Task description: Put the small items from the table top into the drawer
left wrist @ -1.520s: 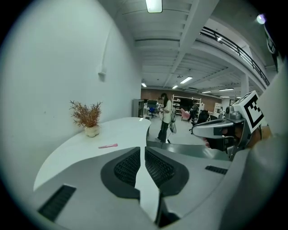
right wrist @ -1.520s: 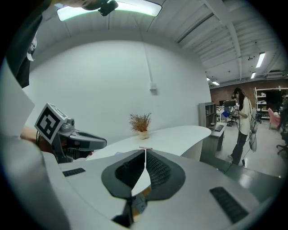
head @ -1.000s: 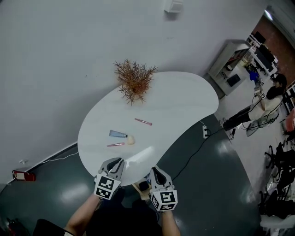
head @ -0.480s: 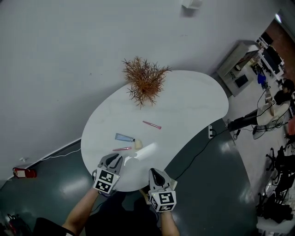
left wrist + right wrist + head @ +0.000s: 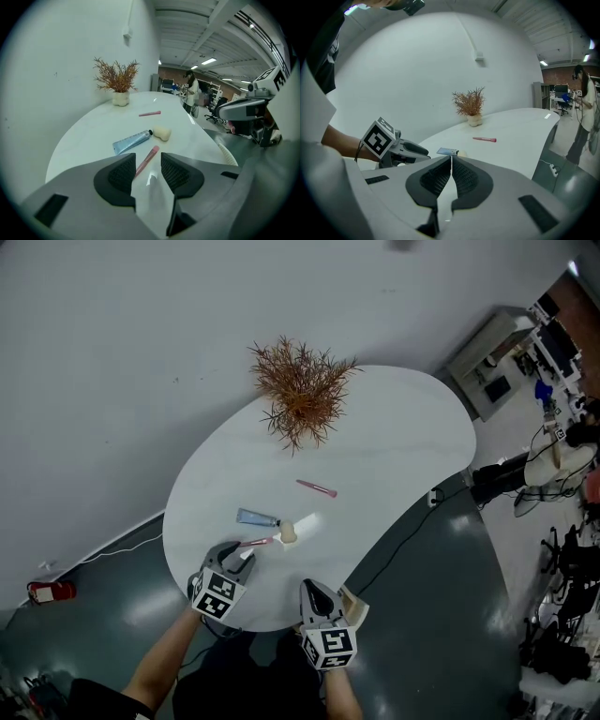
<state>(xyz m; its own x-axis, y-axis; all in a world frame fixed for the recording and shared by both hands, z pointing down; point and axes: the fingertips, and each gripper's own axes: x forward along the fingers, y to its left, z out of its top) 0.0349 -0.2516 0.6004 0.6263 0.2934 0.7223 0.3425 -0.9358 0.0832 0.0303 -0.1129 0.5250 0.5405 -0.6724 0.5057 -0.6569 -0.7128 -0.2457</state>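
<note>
White tabletop [image 5: 394, 446], smooth and glossy. Left gripper [image 5: 146, 165] is angling down at the near pink stick [image 5: 151, 153]; its jaws have just been opening and are standing apart, with the stick's near end lying in the gap, untouched by either pad. Blue tube [image 5: 131, 141] is lying at the stick's 11 o'clock, beige sponge [image 5: 161, 133] at its 1 o'clock, a second pink stick [image 5: 149, 113] well beyond at 12. Right gripper [image 5: 451, 161] is hanging closed and empty. Tan box [image 5: 354, 607] at the rim, right gripper's 1 o'clock: probably the drawer.

Risks: the stick is lying flat and oblique to the pads, so closing may be rolling it away or pinching only its tip; descending further may be scraping the top.
</note>
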